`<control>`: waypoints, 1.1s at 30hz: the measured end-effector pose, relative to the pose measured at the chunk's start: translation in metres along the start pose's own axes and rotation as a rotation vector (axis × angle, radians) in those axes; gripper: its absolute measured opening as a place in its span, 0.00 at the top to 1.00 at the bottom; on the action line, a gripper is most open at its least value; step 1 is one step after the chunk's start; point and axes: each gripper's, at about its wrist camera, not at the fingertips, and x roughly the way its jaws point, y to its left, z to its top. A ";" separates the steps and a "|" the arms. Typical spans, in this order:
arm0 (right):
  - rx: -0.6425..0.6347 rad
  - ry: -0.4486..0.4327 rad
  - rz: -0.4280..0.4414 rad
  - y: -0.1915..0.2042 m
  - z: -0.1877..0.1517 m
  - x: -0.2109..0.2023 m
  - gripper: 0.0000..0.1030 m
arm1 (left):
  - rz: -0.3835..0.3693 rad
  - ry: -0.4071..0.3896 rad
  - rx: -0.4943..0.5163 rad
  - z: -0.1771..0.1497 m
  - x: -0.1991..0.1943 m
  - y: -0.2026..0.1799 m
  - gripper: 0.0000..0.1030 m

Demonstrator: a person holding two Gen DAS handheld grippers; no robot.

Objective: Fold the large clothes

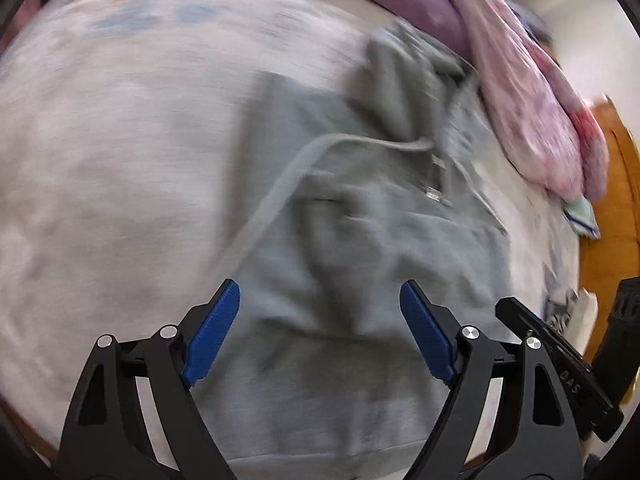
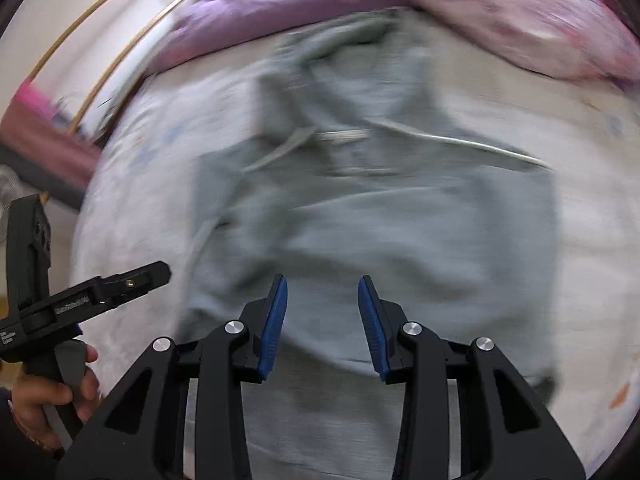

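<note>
With both the left gripper (image 1: 320,304) and right gripper (image 2: 322,300) spread apart and empty above the grey hoodie (image 1: 360,216) lying part-folded on the bed (image 1: 120,160), a hasty grab risks catching only the top layer or a drawstring (image 1: 288,176) and undoing the fold.

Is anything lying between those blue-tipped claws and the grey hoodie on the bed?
Nothing visible does. The left gripper and right gripper, both open, look straight onto the grey hoodie. The pink quilt lies beyond it.

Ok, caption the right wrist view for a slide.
Open right gripper above a grey hoodie on the bed.
</note>
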 end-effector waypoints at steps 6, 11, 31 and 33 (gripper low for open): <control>0.120 -0.016 -0.089 -0.100 0.001 -0.016 0.65 | 0.187 0.040 0.233 0.011 0.077 -0.077 0.20; 0.167 0.013 -0.041 -0.139 0.008 -0.010 0.69 | 0.348 0.020 0.163 0.013 0.081 -0.037 0.51; 0.211 0.045 0.069 -0.163 0.085 0.004 0.57 | -0.011 -0.113 -0.066 0.092 0.005 0.015 0.24; 0.215 0.020 0.111 -0.162 0.117 0.015 0.56 | -0.081 -0.083 -0.045 0.126 0.025 -0.006 0.24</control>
